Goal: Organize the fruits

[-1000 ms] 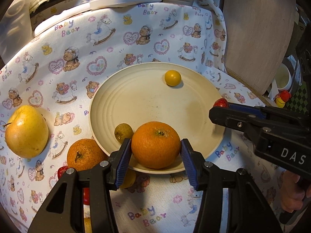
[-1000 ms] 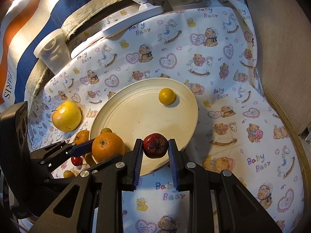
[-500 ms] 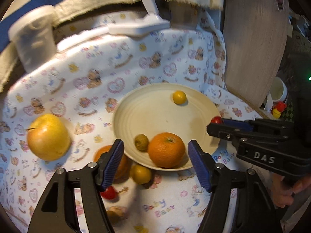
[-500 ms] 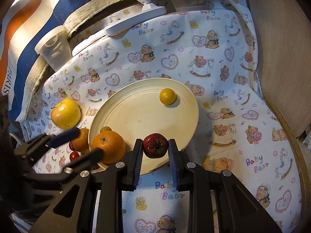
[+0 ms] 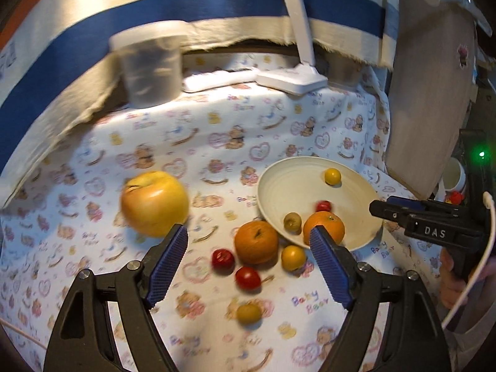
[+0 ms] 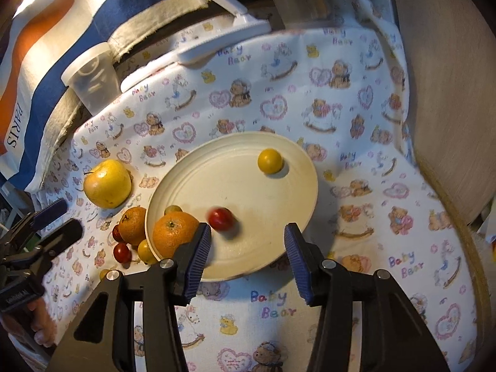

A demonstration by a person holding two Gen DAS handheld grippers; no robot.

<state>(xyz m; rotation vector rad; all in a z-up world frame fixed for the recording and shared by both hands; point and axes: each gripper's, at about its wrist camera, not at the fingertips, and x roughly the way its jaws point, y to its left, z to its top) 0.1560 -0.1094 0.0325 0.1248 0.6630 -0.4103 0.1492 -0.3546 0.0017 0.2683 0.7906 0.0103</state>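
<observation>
A cream plate [image 6: 279, 192] [image 5: 362, 217] lies on the bear-print cloth. On it are an orange [image 6: 173, 232] [image 5: 325, 228], a small yellow fruit [image 6: 270, 160] [image 5: 332, 176], a greenish fruit [image 5: 292, 221] and a blurred small red fruit [image 6: 220, 218] [image 5: 323, 206]. My right gripper [image 6: 248, 257] hangs over the plate's near rim, its jaws opening with nothing between them. My left gripper [image 5: 248, 259] hovers above the loose fruit left of the plate, jaws opening and empty. Off the plate lie a second orange [image 5: 255, 241], a yellow apple [image 5: 155, 203] [image 6: 107, 183] and small red and yellow fruits.
A clear plastic cup [image 5: 150, 68] [image 6: 91, 77] and a white lamp base [image 5: 291, 79] stand at the back by a striped towel. A wooden board [image 5: 431, 99] rises on the right. A person's hand [image 5: 449, 282] holds the right gripper's handle.
The right gripper opened and let go of the red fruit, which now rolls on the plate. The left gripper released the orange on the plate, drew back and up, and opened wider.
</observation>
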